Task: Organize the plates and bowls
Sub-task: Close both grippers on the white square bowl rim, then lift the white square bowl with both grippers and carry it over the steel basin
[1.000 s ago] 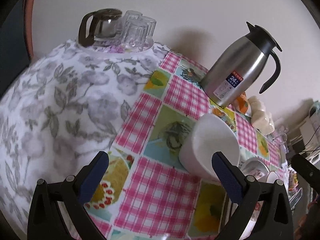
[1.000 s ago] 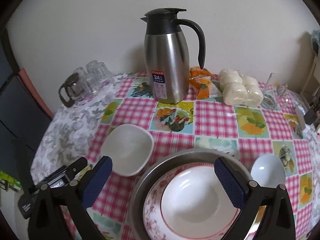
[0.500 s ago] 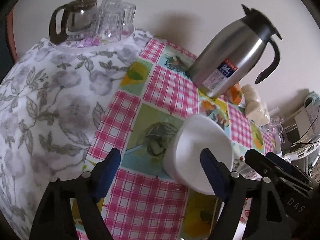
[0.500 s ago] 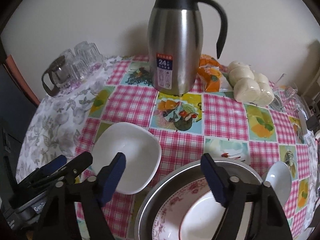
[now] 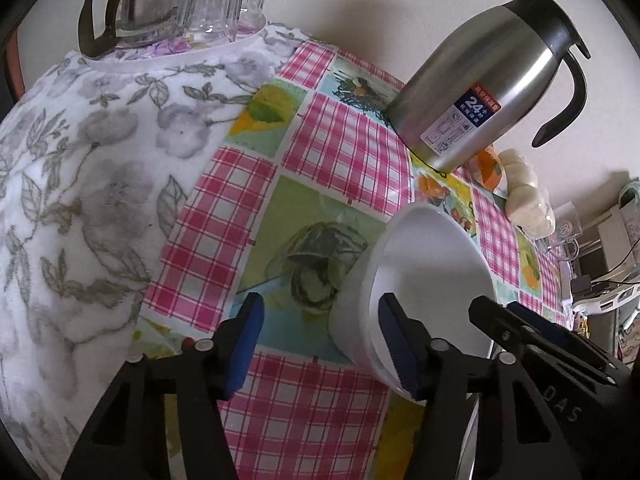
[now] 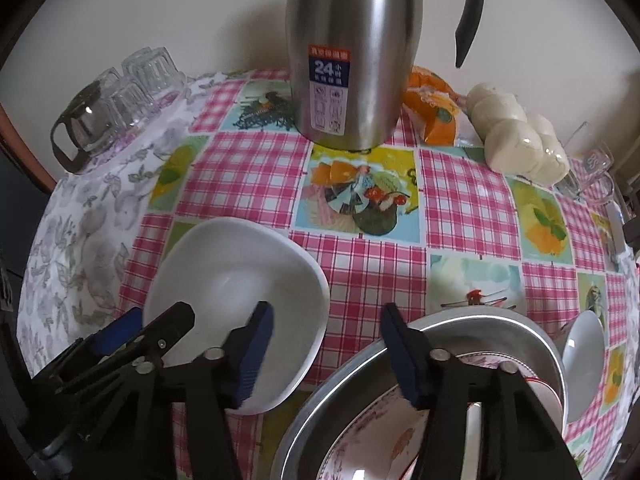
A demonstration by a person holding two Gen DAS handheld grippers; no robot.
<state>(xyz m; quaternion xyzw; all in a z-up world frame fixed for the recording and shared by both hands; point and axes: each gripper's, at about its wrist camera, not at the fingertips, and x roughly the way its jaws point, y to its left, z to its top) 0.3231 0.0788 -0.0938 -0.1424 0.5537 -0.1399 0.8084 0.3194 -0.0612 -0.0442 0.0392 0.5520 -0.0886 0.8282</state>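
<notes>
- The left gripper (image 5: 320, 336) is spread; its right-hand pad sits inside the white bowl (image 5: 424, 280), its left-hand pad outside over the tablecloth (image 5: 332, 148), so the near rim stands between the jaws, unpinched.
- The right gripper (image 6: 326, 350) is spread too; its left-hand pad hangs over the same bowl's hollow, its right-hand pad over the metal basin (image 6: 460, 320).
- A flowered plate (image 6: 360, 440) lies in that basin, below the right-hand finger.
- The steel thermos (image 6: 352, 52) stands well ahead of both.
</notes>
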